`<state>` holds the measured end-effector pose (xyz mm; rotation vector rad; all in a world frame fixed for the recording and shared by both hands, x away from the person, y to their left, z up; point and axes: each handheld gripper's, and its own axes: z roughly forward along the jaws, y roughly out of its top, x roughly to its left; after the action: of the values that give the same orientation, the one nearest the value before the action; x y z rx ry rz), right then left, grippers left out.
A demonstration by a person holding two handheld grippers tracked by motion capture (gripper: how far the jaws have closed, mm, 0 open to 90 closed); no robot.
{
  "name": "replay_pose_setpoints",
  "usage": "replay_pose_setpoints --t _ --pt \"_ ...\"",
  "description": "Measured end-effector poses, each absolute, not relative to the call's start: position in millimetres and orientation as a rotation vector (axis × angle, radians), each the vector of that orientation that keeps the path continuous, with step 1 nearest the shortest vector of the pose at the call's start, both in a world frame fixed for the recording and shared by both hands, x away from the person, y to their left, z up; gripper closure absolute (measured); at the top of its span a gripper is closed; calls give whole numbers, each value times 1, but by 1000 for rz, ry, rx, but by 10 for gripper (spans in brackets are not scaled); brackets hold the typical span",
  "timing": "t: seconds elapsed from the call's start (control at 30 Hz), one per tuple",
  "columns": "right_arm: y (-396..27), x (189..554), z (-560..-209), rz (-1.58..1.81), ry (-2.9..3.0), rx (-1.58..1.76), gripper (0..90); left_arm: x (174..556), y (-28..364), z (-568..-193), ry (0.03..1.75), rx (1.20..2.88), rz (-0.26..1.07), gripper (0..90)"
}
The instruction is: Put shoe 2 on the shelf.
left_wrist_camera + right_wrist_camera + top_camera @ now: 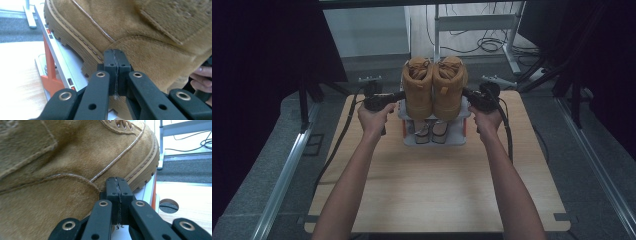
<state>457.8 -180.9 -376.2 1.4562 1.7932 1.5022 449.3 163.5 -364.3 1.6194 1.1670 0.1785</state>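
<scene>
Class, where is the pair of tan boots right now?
In the high view the pair of tan boots sits side by side on a grey rack at the table's far middle, between the two grippers.

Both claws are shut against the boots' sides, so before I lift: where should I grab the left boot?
Grip the left boot at its open collar, coming from above: the suede side is broad and smooth, too wide for the left claw, while the collar rim is thin and exposed.

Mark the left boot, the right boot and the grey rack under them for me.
left boot (418, 92), high view, on its suede upper.
right boot (448, 92), high view, on its suede upper.
grey rack (434, 142), high view, on its front base edge.
</scene>
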Motion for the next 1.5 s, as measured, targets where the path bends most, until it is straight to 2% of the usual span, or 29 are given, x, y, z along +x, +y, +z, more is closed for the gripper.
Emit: replay_pose_setpoints --t 0.23,0.53,0.87,1.13,1.4,1.5 --pt "-187 448 -374 1571 1750 1459 896 437 178 -358 1155 1590 219 892" --pt "-199 429 -364 1617 1757 1424 892 424 195 -358 1161 1548 210 878" --pt "-220 417 -370 1688 1754 1429 870 404 200 -366 1123 1533 195 868" --pt "-241 387 -376 1742 1718 1386 858 376 215 -381 1098 1507 195 826" --pt "-250 360 -394 1750 1708 1370 786 351 223 -405 1092 1508 166 774" --pt "-250 352 -404 1747 1716 1373 689 342 223 -414 1087 1513 175 735"
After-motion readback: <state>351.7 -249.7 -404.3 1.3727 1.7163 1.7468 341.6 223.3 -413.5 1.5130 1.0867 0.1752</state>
